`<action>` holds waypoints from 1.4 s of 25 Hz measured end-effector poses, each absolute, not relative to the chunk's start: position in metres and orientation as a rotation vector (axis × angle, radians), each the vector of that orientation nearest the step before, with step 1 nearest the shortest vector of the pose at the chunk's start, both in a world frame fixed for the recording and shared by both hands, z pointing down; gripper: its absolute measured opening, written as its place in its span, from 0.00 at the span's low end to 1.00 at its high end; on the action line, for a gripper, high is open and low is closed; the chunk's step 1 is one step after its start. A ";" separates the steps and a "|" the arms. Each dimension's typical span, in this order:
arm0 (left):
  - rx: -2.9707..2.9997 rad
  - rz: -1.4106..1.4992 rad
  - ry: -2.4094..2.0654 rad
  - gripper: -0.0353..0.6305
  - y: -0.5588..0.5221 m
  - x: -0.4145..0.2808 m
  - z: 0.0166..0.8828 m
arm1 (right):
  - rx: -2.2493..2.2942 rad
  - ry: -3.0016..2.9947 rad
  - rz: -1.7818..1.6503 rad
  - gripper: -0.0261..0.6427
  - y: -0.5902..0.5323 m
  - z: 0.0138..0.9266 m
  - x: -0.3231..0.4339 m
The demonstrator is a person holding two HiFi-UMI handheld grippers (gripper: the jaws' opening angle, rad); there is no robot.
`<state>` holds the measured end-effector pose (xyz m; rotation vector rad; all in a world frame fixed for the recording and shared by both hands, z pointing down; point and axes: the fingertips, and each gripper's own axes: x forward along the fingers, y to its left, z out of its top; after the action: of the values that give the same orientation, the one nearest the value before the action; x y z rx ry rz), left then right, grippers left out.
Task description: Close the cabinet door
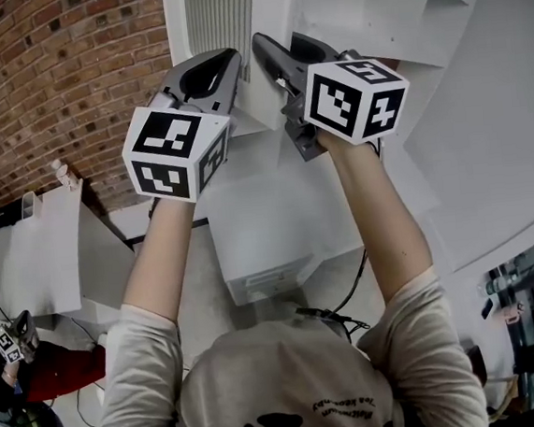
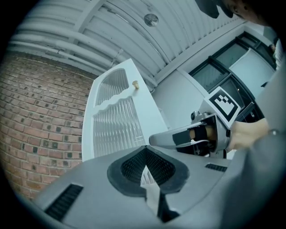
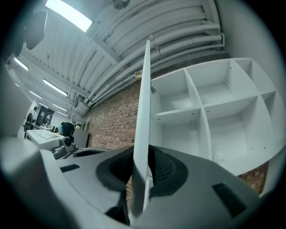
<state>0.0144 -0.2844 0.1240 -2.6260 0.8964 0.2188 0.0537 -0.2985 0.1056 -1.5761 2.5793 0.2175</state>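
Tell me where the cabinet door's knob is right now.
In the left gripper view the small knob sits near the top right edge of the open door, beside its ribbed panel, well above the left gripper.

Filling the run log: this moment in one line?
door: open | right tool: shut on door edge | left tool: shut, empty

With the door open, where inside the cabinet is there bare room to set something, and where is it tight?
The cabinet compartments in view are bare, on both sides of the upright divider. It is tight at the cabinet door, whose edge the right gripper clamps, with the left gripper close beside.
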 end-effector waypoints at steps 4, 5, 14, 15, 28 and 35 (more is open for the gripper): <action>-2.621 0.217 0.911 0.06 -0.294 0.019 0.128 | -1.528 2.600 0.201 0.16 -0.308 0.104 0.064; -2.620 0.217 0.917 0.06 -0.296 0.022 0.129 | -1.516 2.605 0.199 0.16 -0.311 0.104 0.068; -2.627 0.212 0.922 0.06 -0.322 0.069 0.133 | -1.363 2.686 0.183 0.16 -0.329 0.106 0.106; -2.627 0.212 0.923 0.06 -0.325 0.073 0.133 | -1.349 2.693 0.177 0.16 -0.333 0.106 0.110; -2.597 0.137 1.007 0.06 -0.371 0.118 0.150 | -1.075 2.825 0.133 0.17 -0.377 0.109 0.149; -2.573 0.137 1.092 0.06 -0.390 0.138 0.144 | -0.941 2.881 0.118 0.17 -0.396 0.104 0.162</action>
<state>0.1375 -0.3899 0.1437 -2.5735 1.0922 0.1365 0.1624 -0.3957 0.1036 -0.9413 2.8809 0.1182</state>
